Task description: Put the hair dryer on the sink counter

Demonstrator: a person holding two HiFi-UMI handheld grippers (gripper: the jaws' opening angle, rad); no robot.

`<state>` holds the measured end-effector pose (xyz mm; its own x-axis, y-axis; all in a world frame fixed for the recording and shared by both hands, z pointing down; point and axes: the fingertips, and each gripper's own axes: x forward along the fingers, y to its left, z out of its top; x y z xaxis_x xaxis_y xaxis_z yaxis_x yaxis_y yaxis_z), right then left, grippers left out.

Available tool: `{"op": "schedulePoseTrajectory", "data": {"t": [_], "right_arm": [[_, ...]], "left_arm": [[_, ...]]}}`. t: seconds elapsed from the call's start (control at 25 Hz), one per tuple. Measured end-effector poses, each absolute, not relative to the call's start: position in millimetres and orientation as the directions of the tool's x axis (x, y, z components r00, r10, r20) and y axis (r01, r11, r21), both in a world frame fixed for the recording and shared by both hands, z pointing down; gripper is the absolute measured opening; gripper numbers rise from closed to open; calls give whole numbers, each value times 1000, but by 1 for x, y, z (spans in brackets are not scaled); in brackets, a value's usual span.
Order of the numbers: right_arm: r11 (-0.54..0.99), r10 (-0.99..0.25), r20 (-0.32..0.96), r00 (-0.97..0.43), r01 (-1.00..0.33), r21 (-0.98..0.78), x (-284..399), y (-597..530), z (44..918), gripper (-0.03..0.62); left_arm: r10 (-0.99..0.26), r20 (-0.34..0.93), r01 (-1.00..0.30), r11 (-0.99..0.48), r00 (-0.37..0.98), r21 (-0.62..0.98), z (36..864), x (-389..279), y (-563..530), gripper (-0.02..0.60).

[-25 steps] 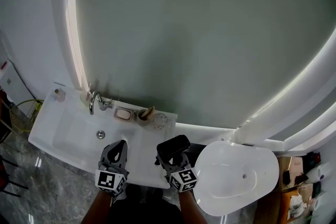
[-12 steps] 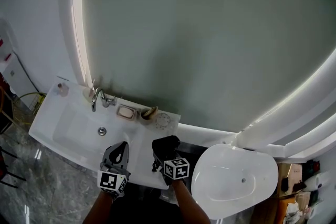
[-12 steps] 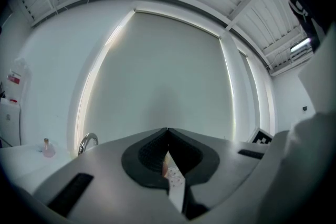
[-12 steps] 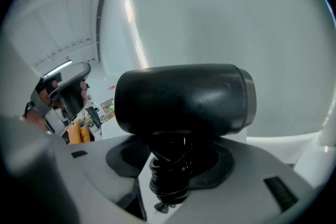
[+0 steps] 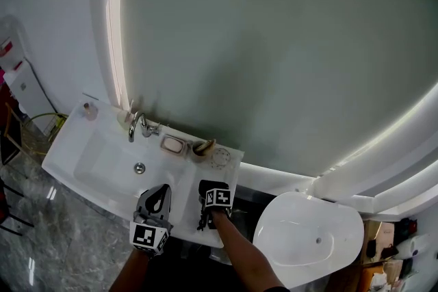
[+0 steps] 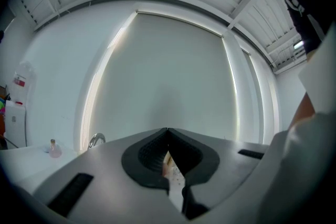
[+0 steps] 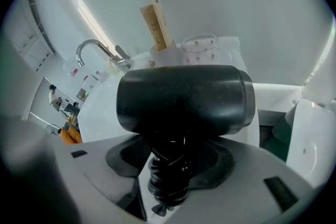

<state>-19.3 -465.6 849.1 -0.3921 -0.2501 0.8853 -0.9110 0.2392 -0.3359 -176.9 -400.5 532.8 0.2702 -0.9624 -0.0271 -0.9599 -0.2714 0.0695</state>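
The right gripper (image 7: 170, 161) has its grey jaws closed on the cord-wrapped handle of a black plastic hair dryer (image 7: 184, 97), whose fat barrel lies crosswise just above them. Behind it spreads a white sink counter (image 7: 102, 113) with a curved chrome faucet (image 7: 90, 50), an upright flat wooden stick (image 7: 156, 26) and, just beside it, a clear speckled cup (image 7: 199, 47).

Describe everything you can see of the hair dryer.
The hair dryer is black, matte plastic by its look, with a stubby barrel lying crosswise. Its handle, wound with black cord, is clamped in the right claw. It hangs over the right end of the white sink counter; contact with it cannot be told.
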Motion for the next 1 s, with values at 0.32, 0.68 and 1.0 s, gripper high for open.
{"op": "schedulePoseTrajectory", "data": {"t": [0.32, 0.68, 1.0], "right_arm": [[191, -102, 949, -298, -942, -275, -26, -472, 877, 227], [137, -61, 960, -272, -955, -261, -21, -476, 893, 227], [146, -67, 966, -250, -960, -239, -22, -482, 895, 232]], "left_arm": [[-973, -20, -969, -231, 231, 86, 536, -194, -395, 25], [-975, 1, -972, -220, 221, 85, 543, -197, -392, 25], [-974, 6, -970, -227, 228, 82, 544, -190, -398, 25]]}}
